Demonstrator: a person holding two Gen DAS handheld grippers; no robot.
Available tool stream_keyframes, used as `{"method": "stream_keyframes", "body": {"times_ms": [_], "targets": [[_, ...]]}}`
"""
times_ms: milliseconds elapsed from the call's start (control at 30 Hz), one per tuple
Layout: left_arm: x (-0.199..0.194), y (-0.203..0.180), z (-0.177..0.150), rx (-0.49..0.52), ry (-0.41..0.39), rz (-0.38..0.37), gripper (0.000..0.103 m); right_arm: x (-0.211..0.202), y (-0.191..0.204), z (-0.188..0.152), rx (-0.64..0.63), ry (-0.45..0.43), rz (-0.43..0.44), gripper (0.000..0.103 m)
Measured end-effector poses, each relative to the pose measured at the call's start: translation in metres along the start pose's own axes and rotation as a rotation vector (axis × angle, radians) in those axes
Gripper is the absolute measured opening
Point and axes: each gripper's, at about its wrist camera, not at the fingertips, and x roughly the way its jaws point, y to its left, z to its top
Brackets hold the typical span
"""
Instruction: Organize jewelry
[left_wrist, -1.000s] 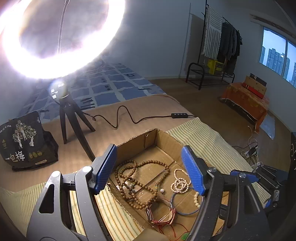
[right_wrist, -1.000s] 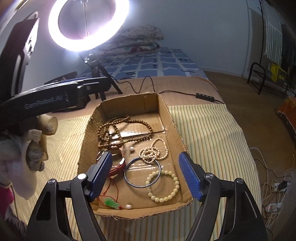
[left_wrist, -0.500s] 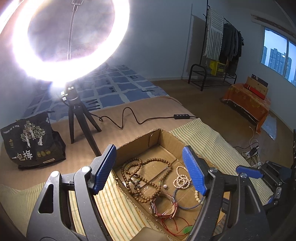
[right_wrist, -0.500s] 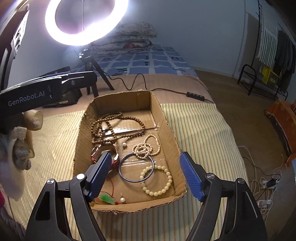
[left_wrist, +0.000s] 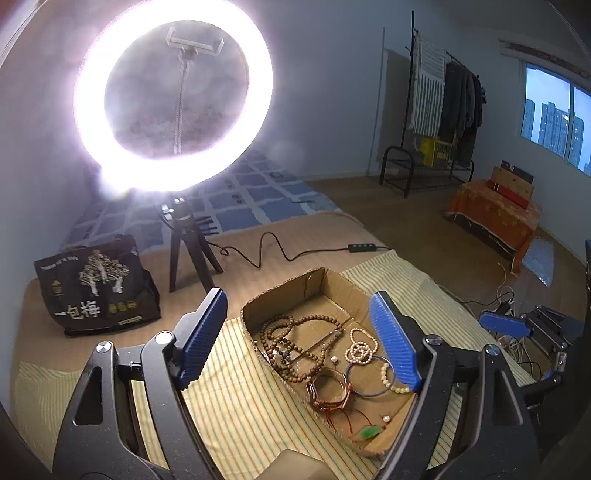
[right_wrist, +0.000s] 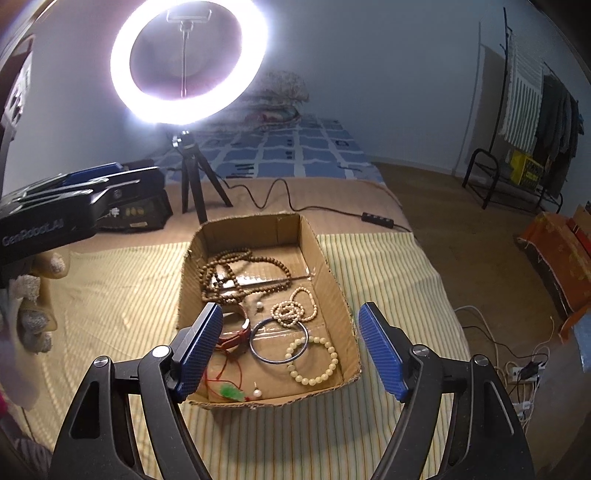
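1. Left wrist view: our left gripper (left_wrist: 299, 339) hovers above the cardboard box (left_wrist: 280, 295), its fingers (left_wrist: 201, 334) spreading wider right now with nothing between them. The box sits on a striped mat (left_wrist: 236, 406). Inside lie the brown bead strand (left_wrist: 291, 343), a coiled white bead string (left_wrist: 360, 350), a blue bangle (left_wrist: 365, 376), a red corded bracelet (left_wrist: 330, 391) and a green pendant (left_wrist: 369, 431). The ring light (left_wrist: 173, 96) glares straight into this lens.

2. Right wrist view: our right gripper (right_wrist: 291, 349) hangs over the near end of the same box, fingers (right_wrist: 382, 350) released and empty. The pale bead bracelet (right_wrist: 314, 360) overlaps the bangle's rim; two loose pearls (right_wrist: 259, 305) rest on the box floor.

3. Risks, as we judge them:
   - The pieces overlap, so lifting one may drag a neighbour. The pendant's red cord runs toward the bracelet and could snag.
   - The brown strand is looped on itself; a pinch at one point may tighten the tangle.
   - Beads are round and hard, so they may slip from flat fingers.
   - Loose pearls could roll if the box is nudged.
   - Both grippers crowd one small box and may collide.
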Motion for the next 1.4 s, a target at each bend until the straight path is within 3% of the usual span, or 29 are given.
{"method": "stream_keyframes", "body": {"times_ms": [167, 300, 633, 933, 1400], "targets": [[-0.036, 0.000, -0.001, 0.015, -0.034, 0.006, 0.083, -0.024, 0.004, 0.001, -0.009, -0.040, -0.013, 0.076], [-0.068, 0.000, -0.005, 0.005, -0.063, -0.002, 0.092, -0.044, 0.005, 0.000, -0.005, -0.074, -0.022, 0.076], [-0.128, -0.007, -0.021, 0.061, -0.098, 0.034, 0.100, -0.089, 0.009, -0.006, 0.000, -0.146, -0.051, 0.081], [-0.156, -0.009, -0.029, 0.060, -0.099, 0.073, 0.103, -0.106, 0.020, -0.009, -0.029, -0.180, -0.075, 0.081], [-0.169, -0.015, -0.037, 0.079, -0.090, 0.096, 0.103, -0.117, 0.024, -0.015, -0.029, -0.186, -0.087, 0.081]]}}
